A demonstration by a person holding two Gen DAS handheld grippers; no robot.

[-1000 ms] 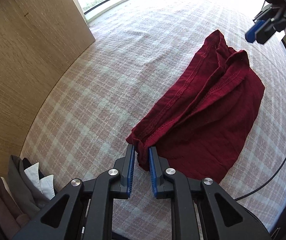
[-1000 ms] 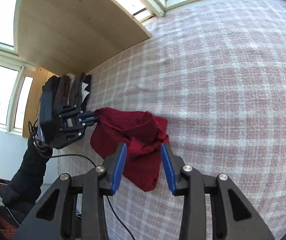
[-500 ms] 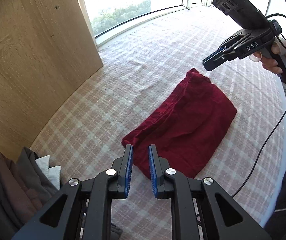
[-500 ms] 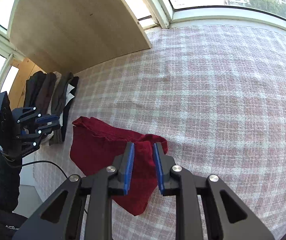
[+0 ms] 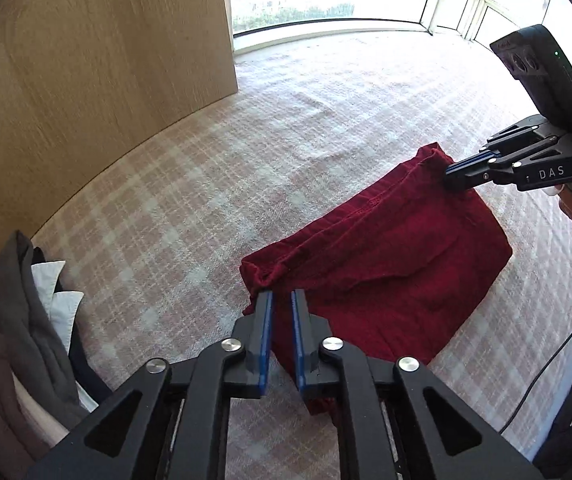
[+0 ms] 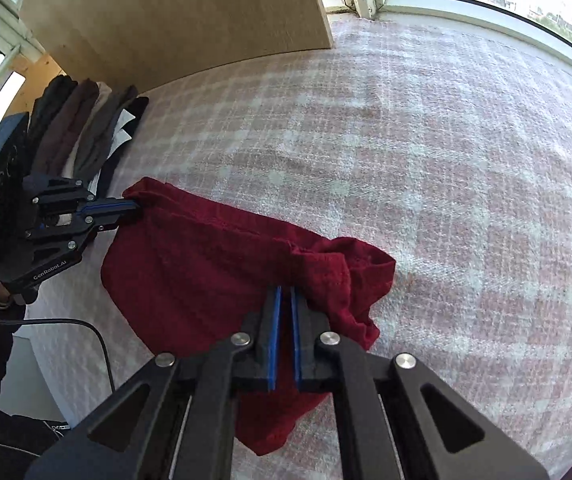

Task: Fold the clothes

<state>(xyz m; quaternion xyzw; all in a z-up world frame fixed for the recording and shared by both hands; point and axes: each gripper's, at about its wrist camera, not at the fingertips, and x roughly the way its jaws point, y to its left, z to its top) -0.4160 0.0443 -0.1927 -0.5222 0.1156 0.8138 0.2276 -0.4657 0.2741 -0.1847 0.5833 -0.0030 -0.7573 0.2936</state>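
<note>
Red cloth point(image 5: 386, 276) lies on the plaid bed point(image 5: 213, 184), and we hold it at two corners. Our left tongs point(image 5: 281, 300) are nearly closed, with just a thin gap, and they pinch the bunched corner closest to them. Our right tongs point(image 5: 452, 174) are closed too, and they pinch the corner at the other end of the same edge. From the right wrist we see it the other way round: the right tongs point(image 6: 285, 294) bite a rumpled fold, and the left tongs point(image 6: 131, 208) grip the corner over by the clothes pile point(image 6: 81, 132).

The cloth is a rough rectangle. Its long way runs from one pair of tongs to the other, so the held edge stretches between our two hands. The rest of the cloth spreads away from that edge, toward our side of the bed. Each hand is right at its own corner, so neither is nearer than the other.

It looks as if it is doubled over, but we cannot count the layers. We think the next move depends on carrying the held edge across the cloth to the free edge.

Some things are hard to see. The tongs hide the bit of cloth caught between them. The free edge dips behind the tongs in both views. A wood panel point(image 5: 97, 80) stands at the head of the bed.
</note>
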